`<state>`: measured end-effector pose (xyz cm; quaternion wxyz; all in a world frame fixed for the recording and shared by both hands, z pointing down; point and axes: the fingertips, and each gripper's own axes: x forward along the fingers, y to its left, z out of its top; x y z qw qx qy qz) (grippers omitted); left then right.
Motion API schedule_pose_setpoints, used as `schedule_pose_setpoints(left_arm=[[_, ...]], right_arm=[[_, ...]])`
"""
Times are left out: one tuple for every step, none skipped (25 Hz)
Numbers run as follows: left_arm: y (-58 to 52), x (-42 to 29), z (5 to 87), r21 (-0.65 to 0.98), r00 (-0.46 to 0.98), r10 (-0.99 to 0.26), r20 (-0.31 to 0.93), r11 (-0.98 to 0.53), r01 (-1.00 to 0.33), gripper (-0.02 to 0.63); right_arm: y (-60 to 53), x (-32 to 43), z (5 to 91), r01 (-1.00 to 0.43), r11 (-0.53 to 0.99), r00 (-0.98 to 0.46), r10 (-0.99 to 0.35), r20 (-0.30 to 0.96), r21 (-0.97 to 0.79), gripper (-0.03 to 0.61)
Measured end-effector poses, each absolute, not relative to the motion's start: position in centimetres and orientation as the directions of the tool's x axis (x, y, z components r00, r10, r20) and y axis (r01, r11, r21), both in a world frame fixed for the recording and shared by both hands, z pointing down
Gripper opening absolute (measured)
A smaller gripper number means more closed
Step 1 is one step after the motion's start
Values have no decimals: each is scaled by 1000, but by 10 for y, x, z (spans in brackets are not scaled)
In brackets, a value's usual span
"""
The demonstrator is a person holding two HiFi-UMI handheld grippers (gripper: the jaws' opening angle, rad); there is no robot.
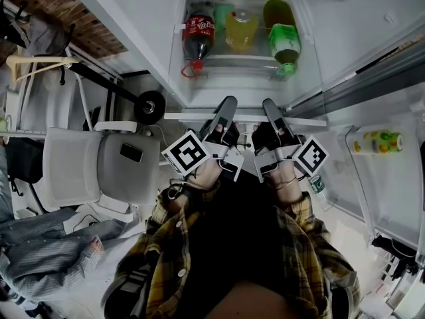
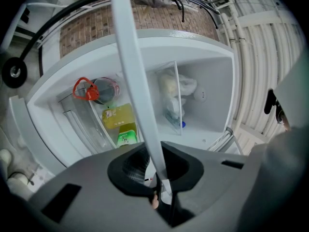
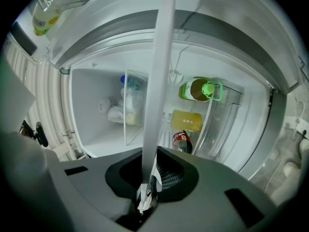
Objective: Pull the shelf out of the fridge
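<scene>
I am holding the flat fridge shelf with a white front strip (image 1: 246, 117) with both of my tools. My left tool (image 1: 226, 109) is clamped on the strip, and in the left gripper view (image 2: 157, 180) I see the white strip (image 2: 135, 71) run right down between the two dark jaws, which squeeze it. My right tool (image 1: 271, 111) is clamped on the same strip just beside the left one. In the right gripper view (image 3: 147, 186) the strip (image 3: 159, 81) goes in between those jaws too, and they press on it. Both tools point straight into the open white fridge (image 1: 133, 32).

The shelf sits in the fridge, with its front strip at the mouth of the fridge, right by my hands.

Past the strip there is a clear plastic drawer (image 1: 232, 63) with three bottles lying side by side in it. On the left is a dark cola bottle with a red cap (image 1: 198, 35). In the middle is a yellow bottle (image 1: 240, 30). On the right is a green bottle with a green cap (image 1: 284, 44). Their caps point out at me.

On the right, a small yellow and green bottle (image 1: 377, 141) lies in the rack of the fridge door. On the left, well away from the fridge, stands a white chair (image 1: 76, 161).
</scene>
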<state>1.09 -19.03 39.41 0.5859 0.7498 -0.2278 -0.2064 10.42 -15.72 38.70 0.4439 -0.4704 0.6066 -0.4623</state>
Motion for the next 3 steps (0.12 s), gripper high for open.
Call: schedule_pose_setpoints(left_arm=[[-193, 11, 394, 973, 810, -584, -43, -208, -98, 49], [-196, 11, 393, 974, 809, -586, -45, -208, -96, 49], [-199, 10, 392, 974, 809, -587, -47, -207, -94, 49]], right_arm=[[-160, 104, 387, -160, 129, -164, -981, -103, -979, 38], [-163, 103, 386, -160, 129, -166, -981, -102, -979, 38], [-166, 103, 385, -160, 128, -167, -981, -101, -979, 38]])
